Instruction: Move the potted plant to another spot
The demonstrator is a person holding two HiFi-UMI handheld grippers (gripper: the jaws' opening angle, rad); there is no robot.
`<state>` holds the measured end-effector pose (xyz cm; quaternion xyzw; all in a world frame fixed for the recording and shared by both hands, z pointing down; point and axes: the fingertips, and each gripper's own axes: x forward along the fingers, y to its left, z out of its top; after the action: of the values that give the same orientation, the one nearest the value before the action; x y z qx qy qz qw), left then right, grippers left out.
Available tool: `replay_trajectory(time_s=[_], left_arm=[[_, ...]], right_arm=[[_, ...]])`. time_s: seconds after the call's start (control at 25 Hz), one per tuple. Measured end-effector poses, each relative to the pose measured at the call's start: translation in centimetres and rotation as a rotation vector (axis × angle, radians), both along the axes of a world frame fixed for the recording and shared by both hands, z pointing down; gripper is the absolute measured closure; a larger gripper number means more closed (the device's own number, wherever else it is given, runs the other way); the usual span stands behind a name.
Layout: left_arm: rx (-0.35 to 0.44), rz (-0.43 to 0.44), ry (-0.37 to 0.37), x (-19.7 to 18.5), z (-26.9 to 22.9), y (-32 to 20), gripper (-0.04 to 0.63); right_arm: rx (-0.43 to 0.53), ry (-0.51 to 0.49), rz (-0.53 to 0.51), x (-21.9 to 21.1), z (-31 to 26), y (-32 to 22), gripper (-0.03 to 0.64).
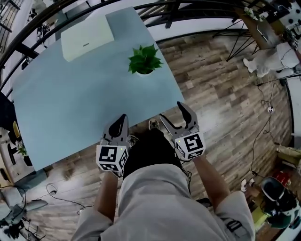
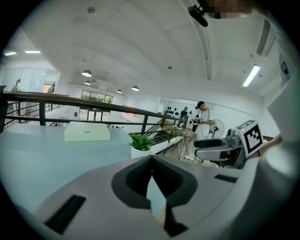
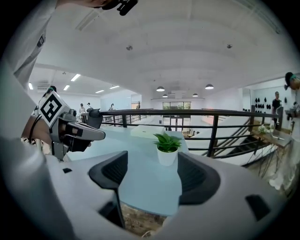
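Observation:
The potted plant (image 1: pixel 143 61), green leaves in a small white pot, stands near the right edge of the pale blue table (image 1: pixel 70 103). It also shows ahead in the left gripper view (image 2: pixel 140 143) and the right gripper view (image 3: pixel 167 146). My left gripper (image 1: pixel 121 118) hovers at the table's near edge, well short of the plant, its jaws shut with nothing between them (image 2: pixel 152 158). My right gripper (image 1: pixel 171 111) sits beside it at the near right corner. Its jaws stand open and empty (image 3: pixel 152 164), with the plant framed between them in the distance.
A flat white box (image 1: pixel 87 37) lies at the table's far end. A dark metal railing (image 1: pixel 188 14) runs behind the table. Wooden floor (image 1: pixel 221 94) lies to the right. A person (image 2: pixel 202 122) stands far off by other tables.

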<state>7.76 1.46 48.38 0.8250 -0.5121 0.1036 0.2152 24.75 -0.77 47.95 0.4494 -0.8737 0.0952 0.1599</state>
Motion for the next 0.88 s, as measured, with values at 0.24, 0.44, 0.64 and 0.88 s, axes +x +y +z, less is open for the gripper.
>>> replay_trajectory(time_s=[0.24, 0.44, 0.64, 0.88], left_arm=[[-0.062, -0.009, -0.032, 0.0, 3.8, -2.3, 0.583], [-0.118, -0.058, -0.038, -0.1, 7.1, -4.6, 0.583], [-0.162, -0.100, -0.059, -0.5, 9.6, -7.4, 0.583], [-0.201, -0.129, -0.091, -0.8, 11.7, -9.3, 0.583]], right_arm=[[-0.031, -0.002, -0.006, -0.2, 3.9, -3.2, 0.258], [-0.030, -0.020, -0.013, -0.3, 6.4, -7.3, 0.240], [-0.041, -0.049, -0.044, -1.3, 8.2, -11.2, 0.206], [-0.067, -0.074, -0.087, -3.1, 10.6, -14.8, 0.181]])
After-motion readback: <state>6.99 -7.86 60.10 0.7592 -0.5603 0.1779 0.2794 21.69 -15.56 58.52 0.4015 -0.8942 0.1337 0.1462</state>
